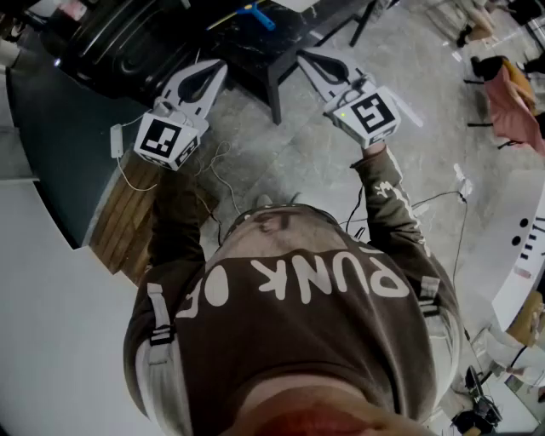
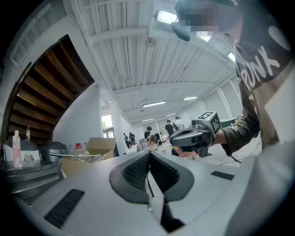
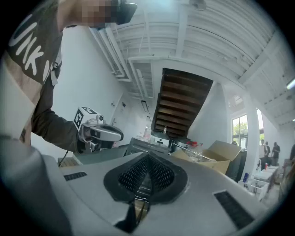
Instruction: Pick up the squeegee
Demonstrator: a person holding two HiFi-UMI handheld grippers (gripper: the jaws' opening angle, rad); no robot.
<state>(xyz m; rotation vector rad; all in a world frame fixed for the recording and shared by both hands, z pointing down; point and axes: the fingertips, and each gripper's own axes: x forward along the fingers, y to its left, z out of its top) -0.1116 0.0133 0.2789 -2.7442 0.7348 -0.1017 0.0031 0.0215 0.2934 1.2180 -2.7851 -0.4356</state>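
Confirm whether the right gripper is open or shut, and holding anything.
Shut and empty: in the right gripper view, the right gripper has its fingers meeting at the tips with nothing between them.

Floor (image 1: 324, 162): grey mottled concrete.
Floor, left: a slatted wooden pallet (image 1: 128, 213) lies flat on it.
Floor, middle: a thin white cable (image 1: 223, 166) lies in loose loops just beside the pallet.
Floor, right: a dark cable (image 1: 438, 200) trails across the concrete.
Worktop (image 1: 289, 38): dark, its dark legs standing on the floor.
On the worktop: a blue object (image 1: 258, 14), too small to identify.
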